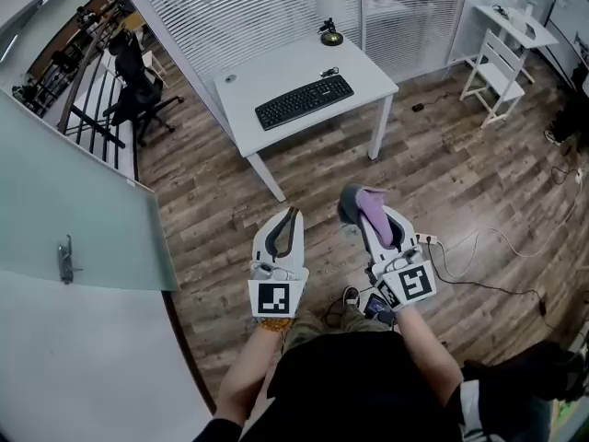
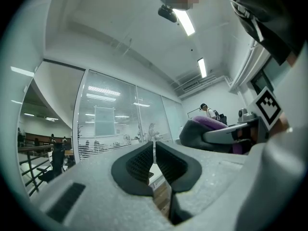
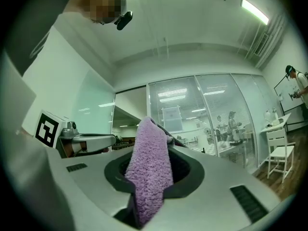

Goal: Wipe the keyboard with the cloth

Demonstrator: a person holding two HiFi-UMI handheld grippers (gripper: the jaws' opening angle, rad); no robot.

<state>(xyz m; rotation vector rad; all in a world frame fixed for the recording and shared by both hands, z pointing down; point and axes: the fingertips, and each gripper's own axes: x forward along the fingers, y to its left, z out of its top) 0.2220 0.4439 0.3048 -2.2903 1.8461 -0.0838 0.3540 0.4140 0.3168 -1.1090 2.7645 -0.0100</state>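
Note:
A black keyboard (image 1: 304,101) lies on a white table (image 1: 276,72) well ahead of me, far from both grippers. My right gripper (image 1: 357,203) is shut on a purple cloth (image 1: 375,215), which sticks out past its jaws and hangs back over them (image 3: 151,170). My left gripper (image 1: 294,212) is held beside it, shut and empty; in the left gripper view its dark pads (image 2: 139,163) meet with nothing between them. Both are held level above the wooden floor, close to my body.
A small lamp (image 1: 329,33) stands at the table's far edge. A glass wall with blinds (image 1: 276,7) runs behind it. A white chair (image 1: 495,72) stands at the right, a black office chair (image 1: 136,90) at the left. Cables (image 1: 488,265) lie on the floor.

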